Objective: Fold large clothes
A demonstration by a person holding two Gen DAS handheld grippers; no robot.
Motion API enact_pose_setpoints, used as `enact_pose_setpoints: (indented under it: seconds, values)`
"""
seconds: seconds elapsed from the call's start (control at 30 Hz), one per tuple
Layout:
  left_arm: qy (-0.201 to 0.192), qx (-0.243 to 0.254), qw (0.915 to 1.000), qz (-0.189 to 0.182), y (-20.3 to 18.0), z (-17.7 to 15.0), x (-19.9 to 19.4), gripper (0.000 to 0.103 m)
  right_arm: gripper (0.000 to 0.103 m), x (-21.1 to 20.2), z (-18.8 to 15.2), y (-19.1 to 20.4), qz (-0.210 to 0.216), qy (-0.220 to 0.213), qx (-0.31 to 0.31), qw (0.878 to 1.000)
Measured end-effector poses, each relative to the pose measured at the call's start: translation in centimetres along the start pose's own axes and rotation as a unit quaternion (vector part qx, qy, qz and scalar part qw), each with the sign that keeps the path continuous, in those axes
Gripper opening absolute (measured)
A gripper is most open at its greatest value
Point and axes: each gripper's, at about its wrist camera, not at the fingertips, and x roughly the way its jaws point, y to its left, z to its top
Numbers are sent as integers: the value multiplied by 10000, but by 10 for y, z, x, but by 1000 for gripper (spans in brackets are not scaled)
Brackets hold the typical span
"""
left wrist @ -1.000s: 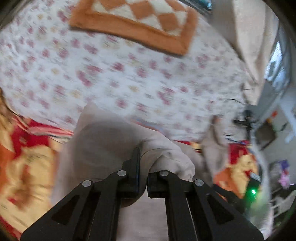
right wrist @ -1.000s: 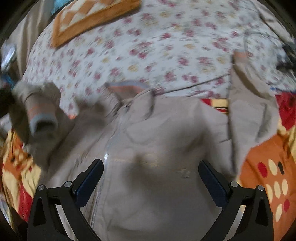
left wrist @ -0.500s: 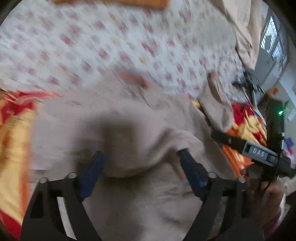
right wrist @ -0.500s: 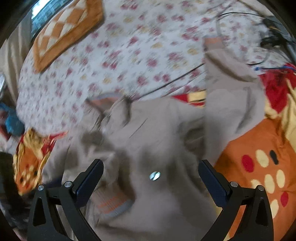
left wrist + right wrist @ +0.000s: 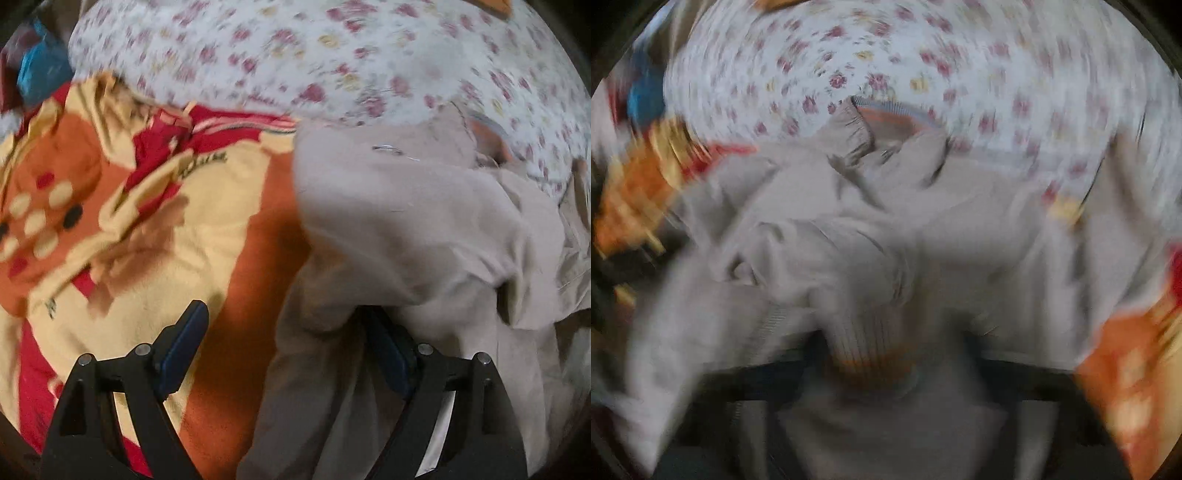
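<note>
Jacket (image 5: 413, 229): a beige garment is seen lying crumpled on the bed, partly over the blanket and partly over the sheet; a ribbed collar with an orange band is visible at its far end in the right wrist view.
Left gripper (image 5: 284, 350): the jaws are spread wide with nothing held between them; the left finger (image 5: 181, 350) is shown over the blanket, while the right finger is partly tucked under a fold of the jacket.
Right gripper (image 5: 886, 373): only dark blurred shapes are shown beneath the cloth; whether it is open or closed cannot be told. A ribbed cuff (image 5: 871, 343) with an orange stripe is draped directly in front of it.
Blanket (image 5: 155, 229): a fleece printed in orange, yellow and red is spread under the jacket's left side.
Sheet (image 5: 332, 62): white fabric with small red flowers is shown covering the bed beyond the jacket.
Picture quality: the right wrist view is heavily smeared by motion blur.
</note>
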Motion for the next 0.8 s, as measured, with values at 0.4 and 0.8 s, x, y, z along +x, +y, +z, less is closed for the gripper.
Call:
enact_pose_setpoints:
  seconds: [0.4, 0.8]
  values:
    - [-44, -166, 9998, -92, 11, -13, -31, 85, 51, 19, -3, -87, -953, 391, 596, 9929]
    - [-493, -133, 9986, -150, -23, 22, -48, 85, 40, -7, 33, -100, 858, -420, 1448, 9848]
